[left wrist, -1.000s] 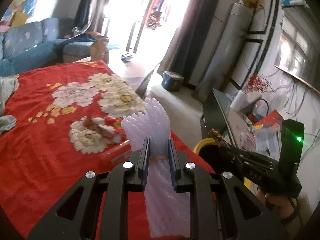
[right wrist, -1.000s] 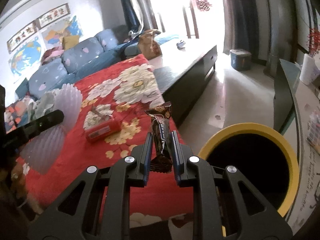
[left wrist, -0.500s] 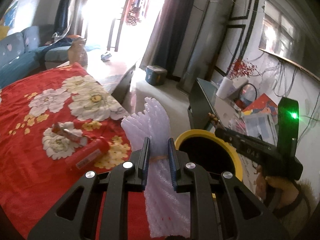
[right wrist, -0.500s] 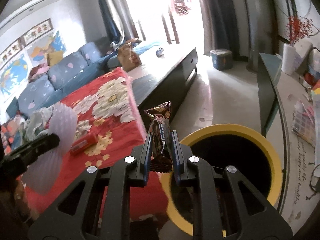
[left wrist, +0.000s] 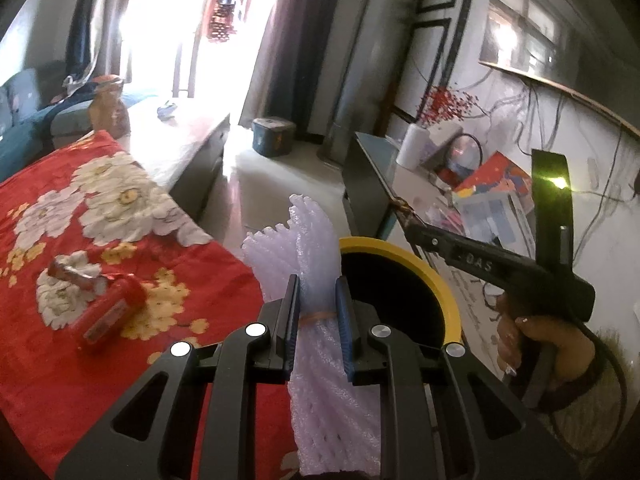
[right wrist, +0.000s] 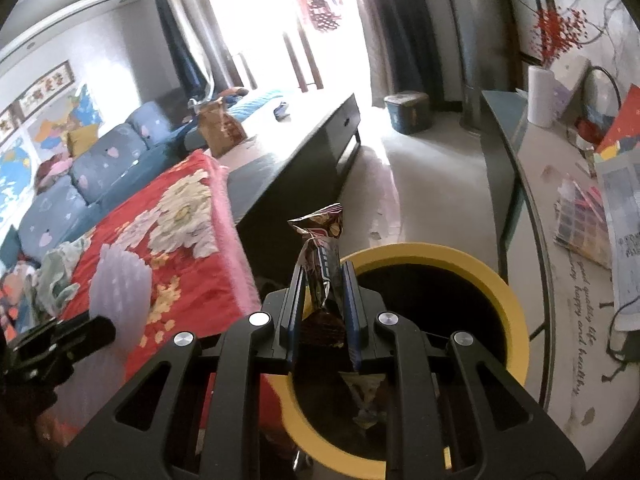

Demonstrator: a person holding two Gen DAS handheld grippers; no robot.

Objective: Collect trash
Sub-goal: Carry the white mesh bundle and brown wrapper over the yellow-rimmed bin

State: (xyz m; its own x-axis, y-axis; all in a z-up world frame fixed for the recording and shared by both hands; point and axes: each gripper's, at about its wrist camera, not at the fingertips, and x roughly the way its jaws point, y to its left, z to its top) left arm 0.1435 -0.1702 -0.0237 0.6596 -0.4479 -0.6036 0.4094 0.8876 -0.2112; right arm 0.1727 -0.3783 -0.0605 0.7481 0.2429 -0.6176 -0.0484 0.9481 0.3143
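My left gripper [left wrist: 317, 286] is shut on a white foam net sleeve [left wrist: 308, 240], held over the edge of the red blanket, just left of the yellow-rimmed black bin [left wrist: 404, 258]. My right gripper [right wrist: 323, 274] is shut on a brown snack wrapper [right wrist: 322, 244] and holds it above the bin's near rim [right wrist: 460, 256]. The right gripper also shows in the left wrist view [left wrist: 404, 216], above the bin. The foam sleeve also shows in the right wrist view [right wrist: 118, 280], at the left. A red packet [left wrist: 108, 312] and a small foil wrapper [left wrist: 70, 272] lie on the blanket.
The red flowered blanket [left wrist: 100, 208] covers a low table. A dark cabinet [right wrist: 304, 168] stands beyond it, a blue sofa [right wrist: 92, 172] at the left. A cluttered desk [right wrist: 580, 200] runs along the right wall. A small blue box [right wrist: 406, 114] sits on the floor.
Both grippers have swung right, away from the blanket towards the bin. The wrapper now hangs over the bin's rim, and the foam sleeve is close beside the bin.
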